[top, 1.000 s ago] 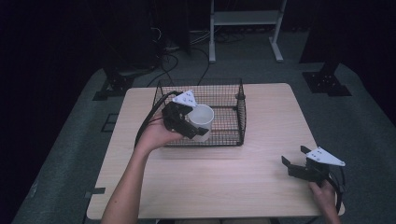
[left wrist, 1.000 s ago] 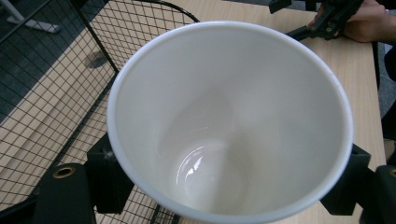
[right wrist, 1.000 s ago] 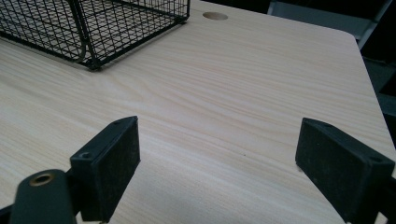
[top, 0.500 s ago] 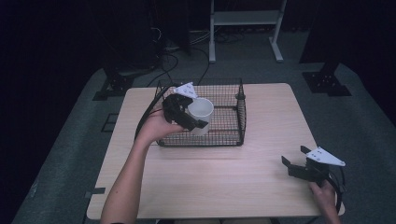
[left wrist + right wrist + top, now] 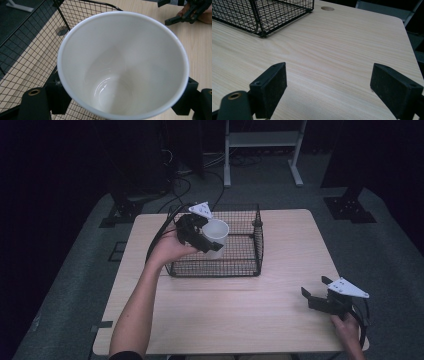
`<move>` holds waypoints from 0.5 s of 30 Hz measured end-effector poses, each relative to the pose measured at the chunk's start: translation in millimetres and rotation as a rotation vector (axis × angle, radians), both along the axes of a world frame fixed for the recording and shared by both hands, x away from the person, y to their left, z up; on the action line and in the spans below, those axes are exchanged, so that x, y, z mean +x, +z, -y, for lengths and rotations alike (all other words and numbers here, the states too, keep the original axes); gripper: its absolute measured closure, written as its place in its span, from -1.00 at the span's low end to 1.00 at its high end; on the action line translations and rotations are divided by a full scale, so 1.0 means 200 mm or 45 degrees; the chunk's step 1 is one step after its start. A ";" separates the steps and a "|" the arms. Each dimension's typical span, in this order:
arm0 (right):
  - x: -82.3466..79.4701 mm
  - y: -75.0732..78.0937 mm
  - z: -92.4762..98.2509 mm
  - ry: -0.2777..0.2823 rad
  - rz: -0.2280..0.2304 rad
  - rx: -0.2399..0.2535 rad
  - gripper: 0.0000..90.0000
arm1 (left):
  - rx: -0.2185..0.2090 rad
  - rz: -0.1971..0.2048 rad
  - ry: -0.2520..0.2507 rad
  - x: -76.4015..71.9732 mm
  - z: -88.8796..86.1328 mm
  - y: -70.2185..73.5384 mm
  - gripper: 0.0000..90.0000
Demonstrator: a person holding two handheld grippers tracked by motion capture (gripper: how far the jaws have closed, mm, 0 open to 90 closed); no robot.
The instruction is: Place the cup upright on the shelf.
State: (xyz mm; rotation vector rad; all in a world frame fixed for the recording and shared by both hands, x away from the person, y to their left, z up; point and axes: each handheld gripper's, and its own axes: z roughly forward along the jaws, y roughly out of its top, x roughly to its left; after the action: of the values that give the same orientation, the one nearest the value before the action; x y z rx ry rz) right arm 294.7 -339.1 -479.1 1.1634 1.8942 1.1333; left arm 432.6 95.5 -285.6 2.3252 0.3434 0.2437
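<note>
**White cup held over the wire basket**

The white cup was gripped across its sides by the left gripper, above the wire basket. It was judged light, stiff, smooth and easily crushed. The right gripper was held wide open, empty.

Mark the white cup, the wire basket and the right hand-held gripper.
white cup (image 5: 216, 232): high view, on its inner wall.
wire basket (image 5: 258, 240): high view, on its right side wall.
right hand-held gripper (image 5: 314, 291): high view, between its open fingertips.
</note>
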 end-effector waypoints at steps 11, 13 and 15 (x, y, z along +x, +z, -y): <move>0.00 0.00 0.00 0.000 -0.001 0.004 -0.71 | 0.025 -0.018 0.017 0.09 0.04 -0.01 -0.53; 0.00 0.00 0.00 0.001 -0.002 0.004 -0.71 | 0.022 -0.018 0.023 0.11 0.05 -0.01 -0.53; 0.00 0.00 0.00 0.001 -0.002 0.004 -0.71 | 0.024 -0.018 0.027 0.12 0.05 -0.01 -0.53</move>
State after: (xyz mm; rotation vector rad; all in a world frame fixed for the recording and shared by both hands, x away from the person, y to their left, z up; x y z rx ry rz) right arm 294.8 -339.7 -479.0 1.1654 1.8947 1.1367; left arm 456.6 84.9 -288.3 2.3437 0.3746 0.2425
